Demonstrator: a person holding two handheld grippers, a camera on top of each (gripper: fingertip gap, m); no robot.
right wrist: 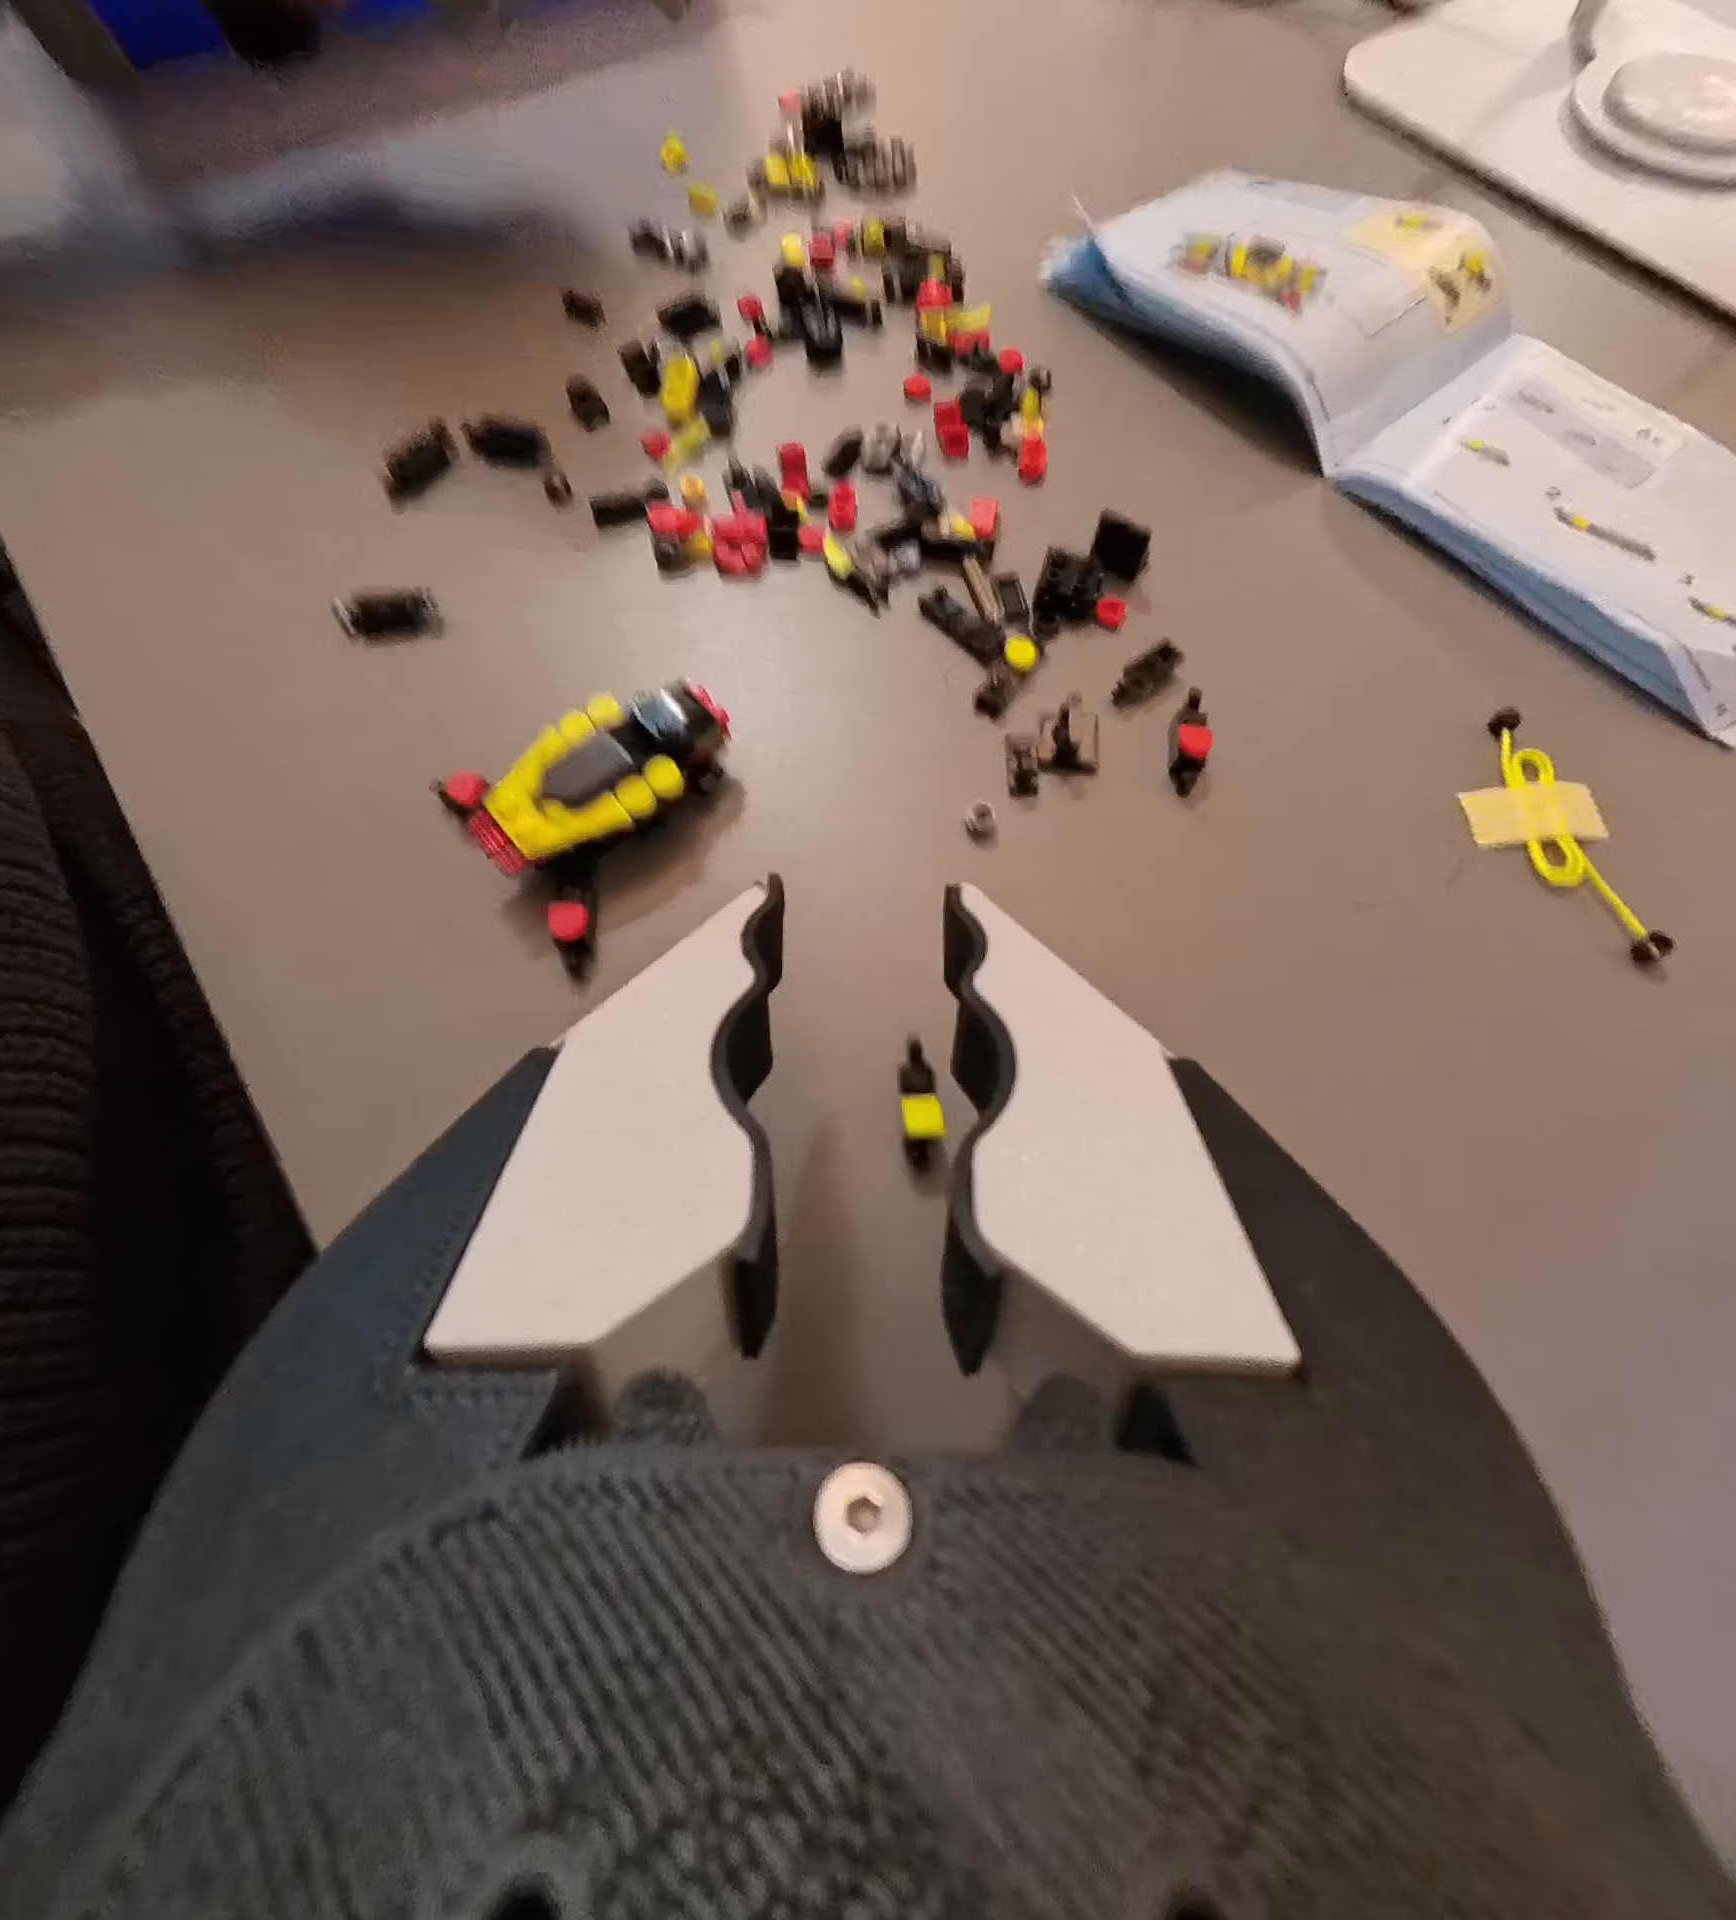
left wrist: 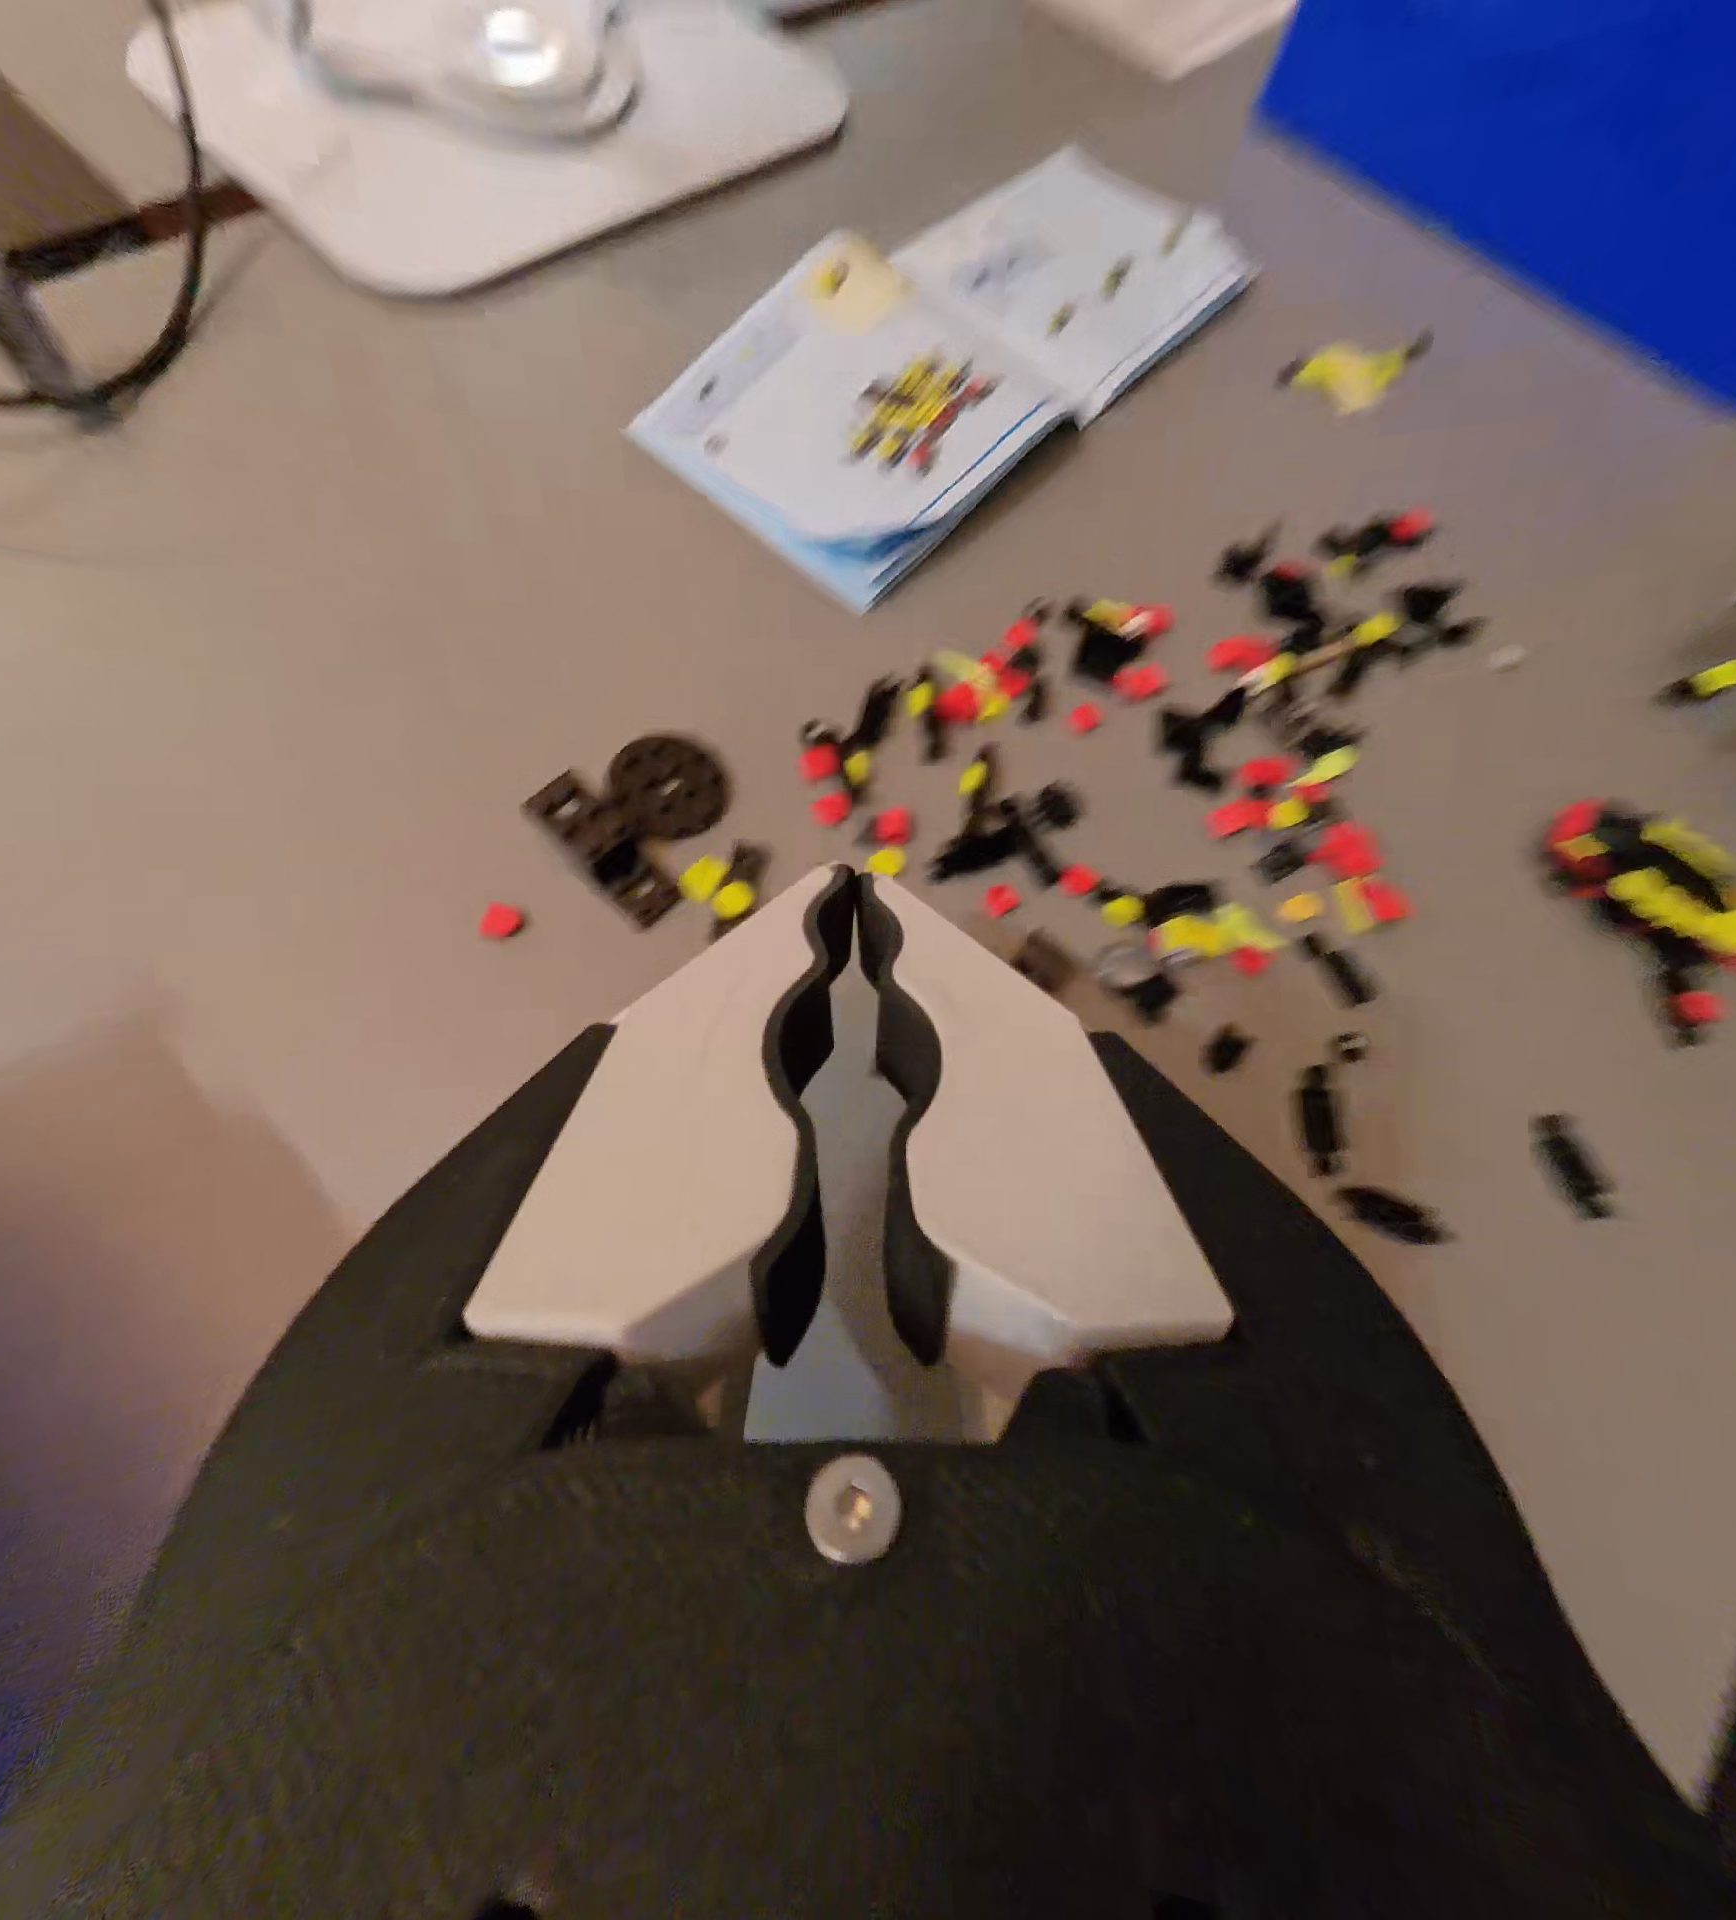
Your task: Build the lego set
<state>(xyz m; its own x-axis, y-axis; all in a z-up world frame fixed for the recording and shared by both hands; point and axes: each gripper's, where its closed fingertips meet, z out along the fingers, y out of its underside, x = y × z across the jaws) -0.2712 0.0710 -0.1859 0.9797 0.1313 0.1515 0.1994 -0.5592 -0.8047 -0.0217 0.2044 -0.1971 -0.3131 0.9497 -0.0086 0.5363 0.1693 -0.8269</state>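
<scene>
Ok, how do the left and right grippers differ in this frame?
The left gripper has its fingers closed tip to tip with nothing between them; the right gripper has its fingers spread apart. The left points at the scattered bricks; the right sits above bare table, with a small yellow-and-black piece lying on the table between its fingers, ungripped. Both have grey fingers with black wavy pads, and neither holds anything.
</scene>
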